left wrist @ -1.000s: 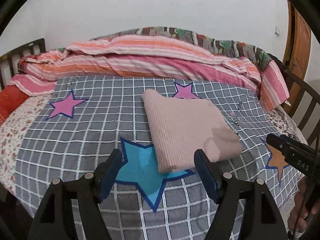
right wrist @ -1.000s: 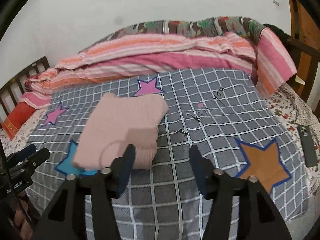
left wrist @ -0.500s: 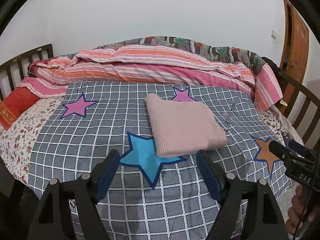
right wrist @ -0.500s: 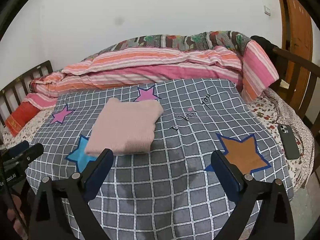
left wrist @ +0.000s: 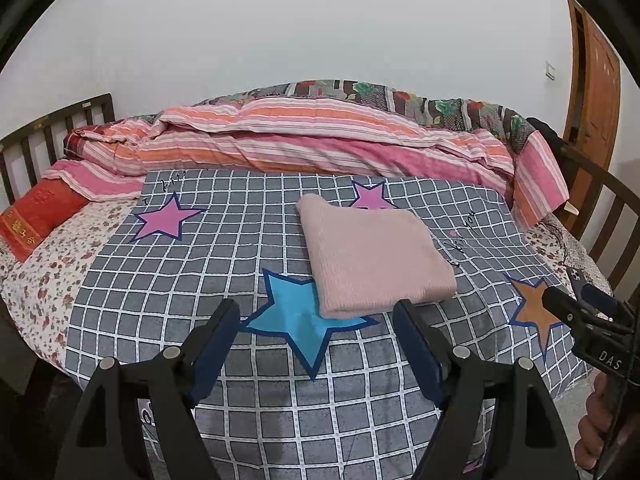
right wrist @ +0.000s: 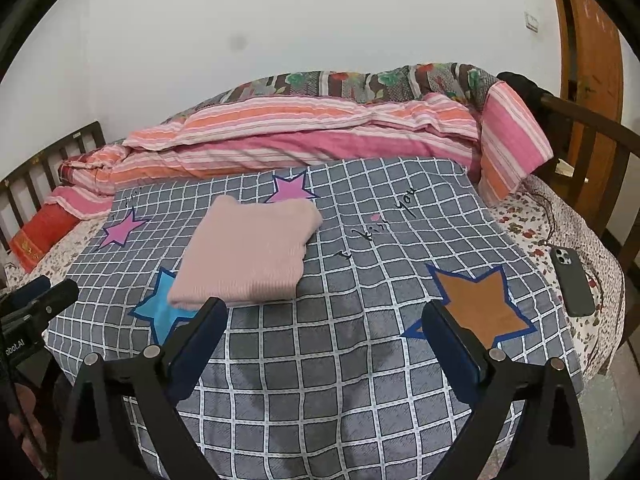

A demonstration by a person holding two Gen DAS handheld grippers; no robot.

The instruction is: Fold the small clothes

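— So, what does my left wrist view give me?

— My left claw is spread open with nothing between its fingers, hanging above the grey checked bedspread. The pink garment lies folded into a neat rectangle on that bedspread, its near corner overlapping the blue star. At the right edge I see my right claw.

— And the right wrist view?

— My right claw has just been opening; it stands wide, empty, over bare bedspread. The folded garment sits ahead and to the left, apart from both fingers. A dark phone lies on the floral sheet at the right. The striped quilt is bunched along the wall.
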